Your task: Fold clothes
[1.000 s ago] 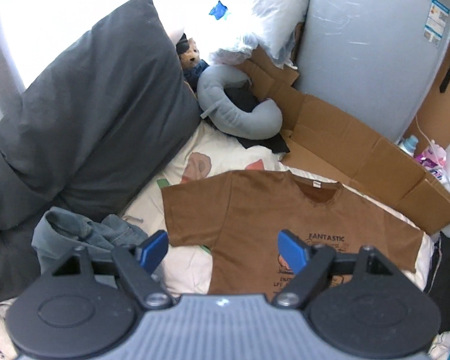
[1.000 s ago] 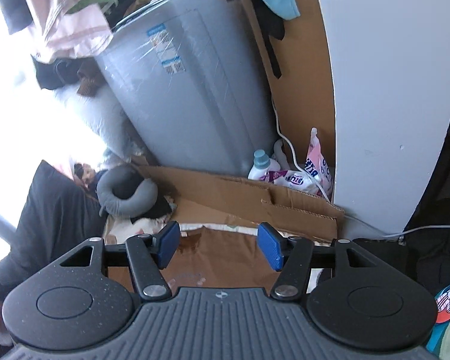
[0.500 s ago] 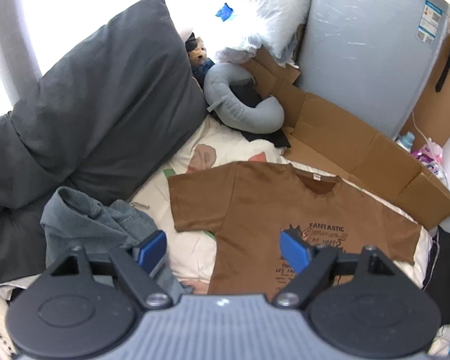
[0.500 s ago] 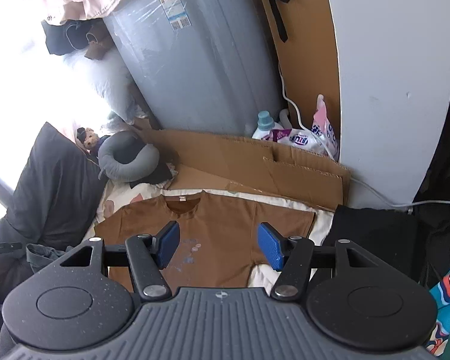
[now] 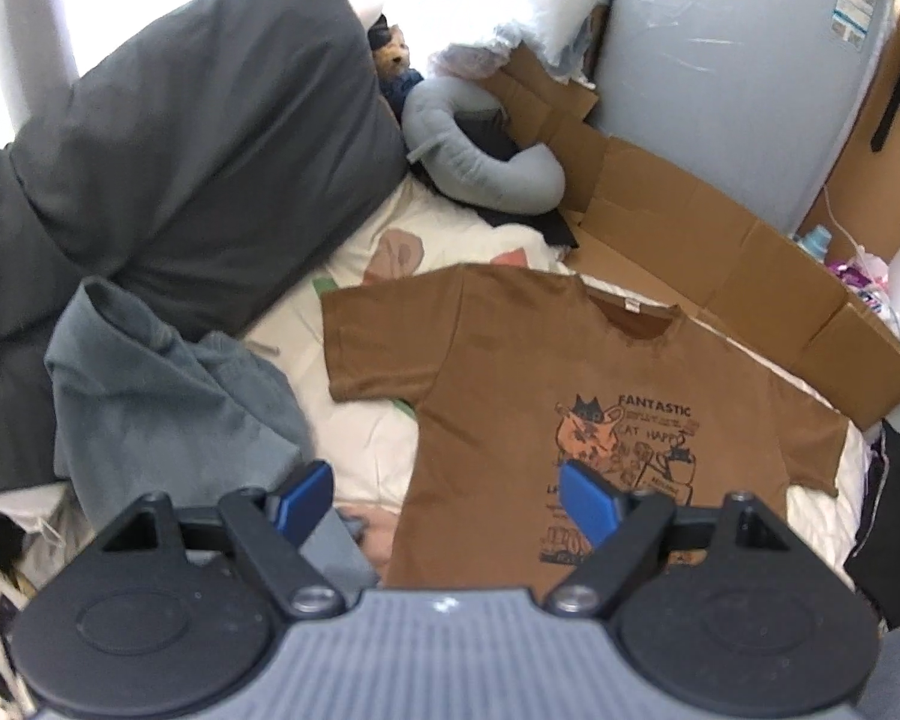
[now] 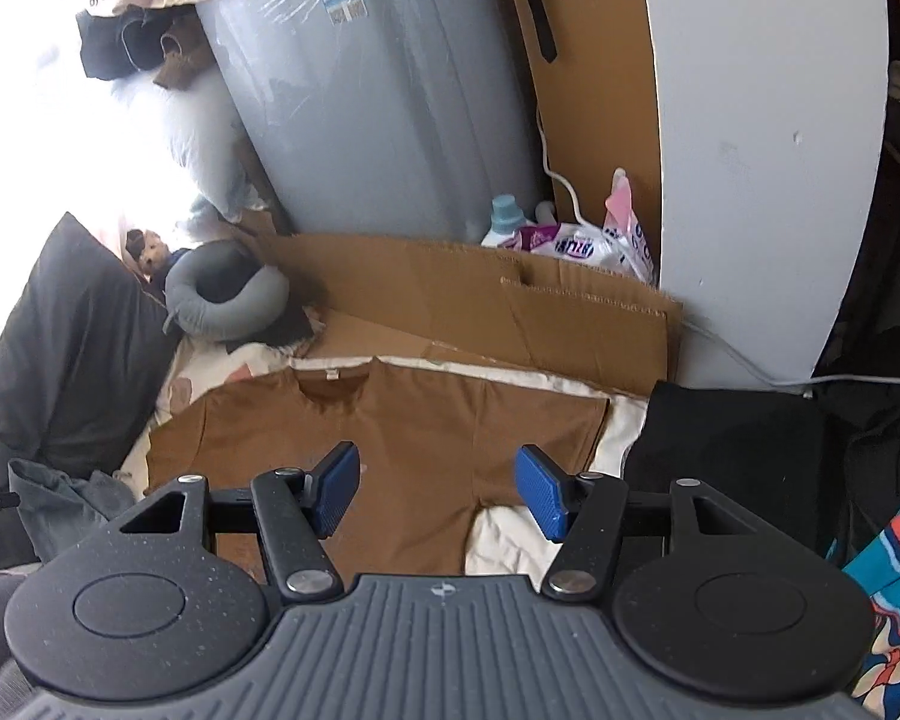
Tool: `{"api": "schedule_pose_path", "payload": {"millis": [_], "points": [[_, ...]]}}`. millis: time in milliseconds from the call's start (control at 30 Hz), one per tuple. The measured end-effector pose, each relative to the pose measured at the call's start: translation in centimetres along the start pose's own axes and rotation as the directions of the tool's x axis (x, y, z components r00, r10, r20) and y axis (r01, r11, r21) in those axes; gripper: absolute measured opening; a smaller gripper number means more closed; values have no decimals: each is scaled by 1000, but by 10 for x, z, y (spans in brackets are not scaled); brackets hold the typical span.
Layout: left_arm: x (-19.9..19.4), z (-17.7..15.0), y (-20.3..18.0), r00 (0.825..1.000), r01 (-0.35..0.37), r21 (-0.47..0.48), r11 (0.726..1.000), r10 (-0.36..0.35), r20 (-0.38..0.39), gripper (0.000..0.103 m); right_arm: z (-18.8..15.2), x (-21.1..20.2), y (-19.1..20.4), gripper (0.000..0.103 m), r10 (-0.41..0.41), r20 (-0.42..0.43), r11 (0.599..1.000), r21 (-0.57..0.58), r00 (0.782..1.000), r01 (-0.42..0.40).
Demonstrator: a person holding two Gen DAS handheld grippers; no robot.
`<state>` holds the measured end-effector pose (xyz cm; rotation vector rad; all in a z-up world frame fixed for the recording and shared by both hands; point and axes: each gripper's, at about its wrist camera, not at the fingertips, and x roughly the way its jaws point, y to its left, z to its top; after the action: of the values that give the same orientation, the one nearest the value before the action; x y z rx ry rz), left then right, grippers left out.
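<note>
A brown T-shirt point(image 5: 510, 372) with a cat print lies spread flat, front up, on a cream bed sheet point(image 5: 360, 432). My left gripper point(image 5: 447, 501) hovers open over its lower left side, blue pads apart with nothing between them. In the right wrist view the same T-shirt point(image 6: 414, 420) lies below my right gripper point(image 6: 437, 495), which is open above the shirt's right side near the sleeve, holding nothing.
A crumpled grey garment point(image 5: 150, 396) lies left of the shirt, beside dark pillows point(image 5: 198, 138). A grey neck pillow point(image 5: 474, 156) and flattened cardboard point(image 5: 720, 264) lie beyond. A grey appliance point(image 6: 366, 96) and white panel point(image 6: 762, 138) stand behind. Black cloth point(image 6: 720, 450) lies at right.
Both grippers have come down closer to the bed. The shirt now fills more of each view, and the right view has tipped from the appliance down to the shirt.
</note>
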<state>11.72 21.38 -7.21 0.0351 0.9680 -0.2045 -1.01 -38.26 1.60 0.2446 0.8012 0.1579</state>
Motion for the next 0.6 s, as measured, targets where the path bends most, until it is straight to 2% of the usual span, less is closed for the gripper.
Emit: {"api": "schedule_pose_path", "payload": {"millis": [267,433,600], "points": [[29,-33,10,998,-27,-31,999,26,-51,84,-40,36,-18,64,-24,-35,1000,11,999,24],[42,-47,23,995,-53,-90,995,45,-91,81,-69,53,-34,64,-39,-39,999,37,998,40],[49,-56,24,994,-72,-39,997,69,-88,81,-91,64,-47,64,-31,-31,998,62,999,33]]}}
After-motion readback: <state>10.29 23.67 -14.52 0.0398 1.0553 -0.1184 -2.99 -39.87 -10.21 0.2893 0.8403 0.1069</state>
